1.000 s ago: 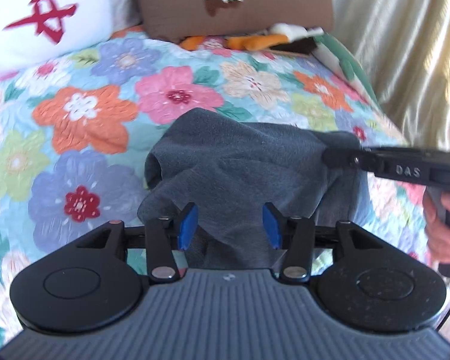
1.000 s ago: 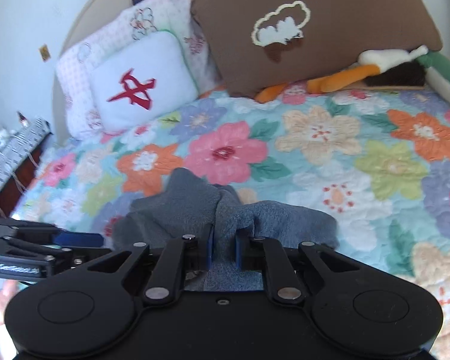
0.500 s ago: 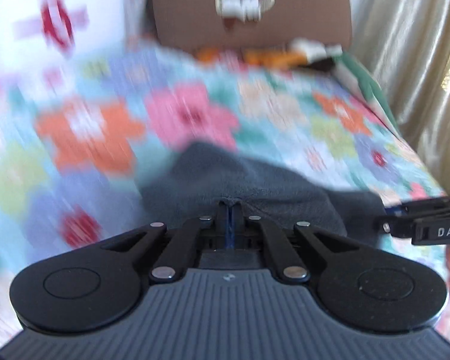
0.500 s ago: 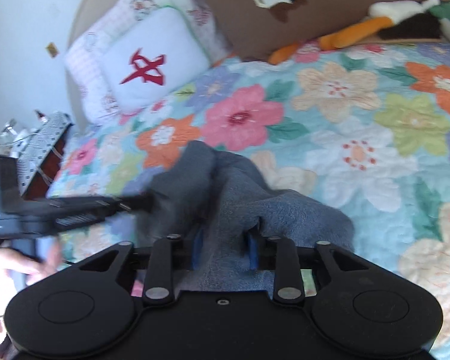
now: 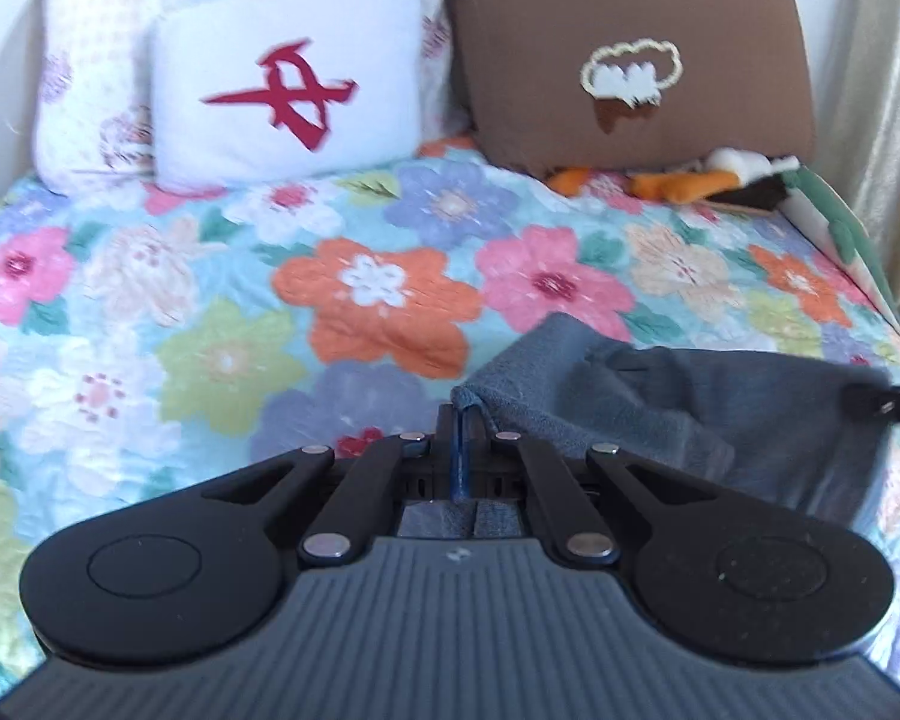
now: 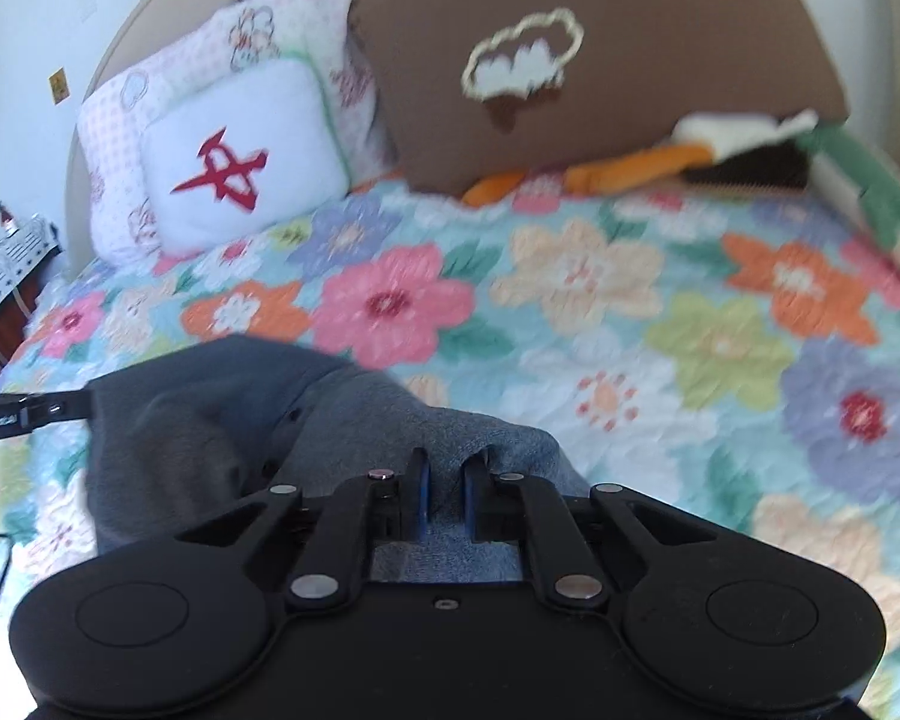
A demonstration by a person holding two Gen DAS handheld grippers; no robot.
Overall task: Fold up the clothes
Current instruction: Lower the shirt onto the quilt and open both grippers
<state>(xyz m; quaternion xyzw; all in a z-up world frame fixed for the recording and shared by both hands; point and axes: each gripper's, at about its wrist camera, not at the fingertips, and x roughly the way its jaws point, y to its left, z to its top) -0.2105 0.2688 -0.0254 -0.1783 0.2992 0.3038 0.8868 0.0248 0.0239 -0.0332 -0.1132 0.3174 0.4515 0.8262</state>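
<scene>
A dark grey garment point(image 5: 690, 402) is held up over the flowered bedspread point(image 5: 330, 300), stretched between my two grippers. My left gripper point(image 5: 463, 420) is shut on one edge of the garment. My right gripper point(image 6: 447, 474) is shut on the other edge of the grey garment point(image 6: 210, 420), a fold of cloth pinched between its blue pads. The right gripper's tip shows at the right edge of the left wrist view point(image 5: 894, 402). The left gripper's tip shows at the left edge of the right wrist view point(image 6: 24, 411).
At the head of the bed lie a white pillow with a red mark point(image 5: 288, 90), a brown pillow point(image 5: 630, 54) and an orange and white plush toy point(image 5: 690, 180). A curtain point(image 5: 882, 90) hangs on the right. A wooden bedside stand point(image 6: 0, 288) is on the left.
My left gripper closed on the garment's edge and lifted it. Both grippers moved apart, spreading the grey garment between them above the bedspread.
</scene>
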